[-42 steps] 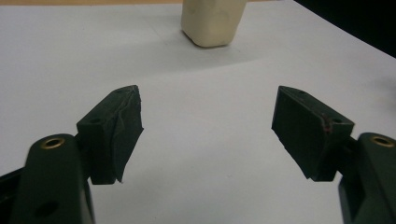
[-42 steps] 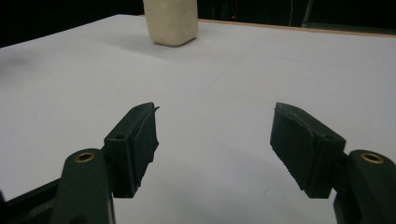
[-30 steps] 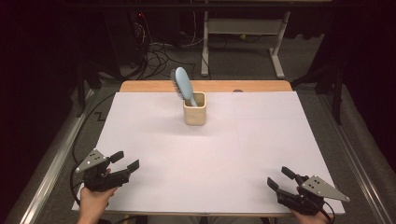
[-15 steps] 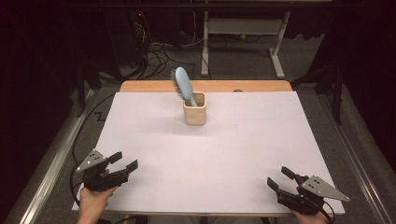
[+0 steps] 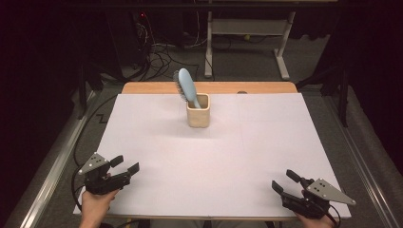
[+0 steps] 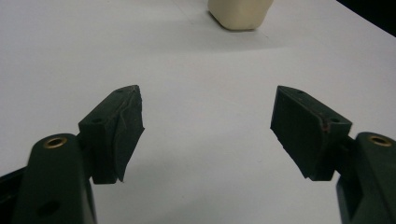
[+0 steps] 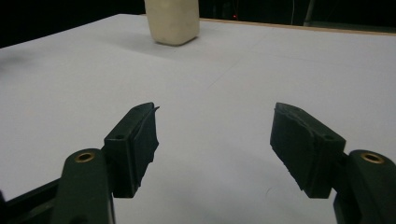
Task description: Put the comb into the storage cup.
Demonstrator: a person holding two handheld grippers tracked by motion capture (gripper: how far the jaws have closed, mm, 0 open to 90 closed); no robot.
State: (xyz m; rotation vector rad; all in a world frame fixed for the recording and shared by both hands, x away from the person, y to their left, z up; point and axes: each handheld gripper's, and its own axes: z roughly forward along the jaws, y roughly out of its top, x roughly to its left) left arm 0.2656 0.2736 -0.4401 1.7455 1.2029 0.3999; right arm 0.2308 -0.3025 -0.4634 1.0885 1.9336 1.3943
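A cream square cup [image 5: 198, 110] stands at the far middle of the white table [image 5: 209, 156]. A light blue hairbrush [image 5: 185, 87] leans out of it, head up and tilted left. Its base shows at the top of the left gripper view as the cup [image 6: 240, 13] and in the right gripper view as the cup [image 7: 173, 21]. My left gripper [image 5: 124, 165] rests at the near left corner, open and empty, also seen as the left gripper [image 6: 208, 119]. At the near right corner my right gripper [image 5: 284, 180] is open with nothing in it, the right gripper [image 7: 215, 133] aimed toward the cup.
A wooden strip [image 5: 209, 87] borders the table's far edge. Beyond it stand a desk frame [image 5: 247, 33] and loose cables [image 5: 161, 52] on the floor. Metal rails [image 5: 52, 166] run along both sides of the table.
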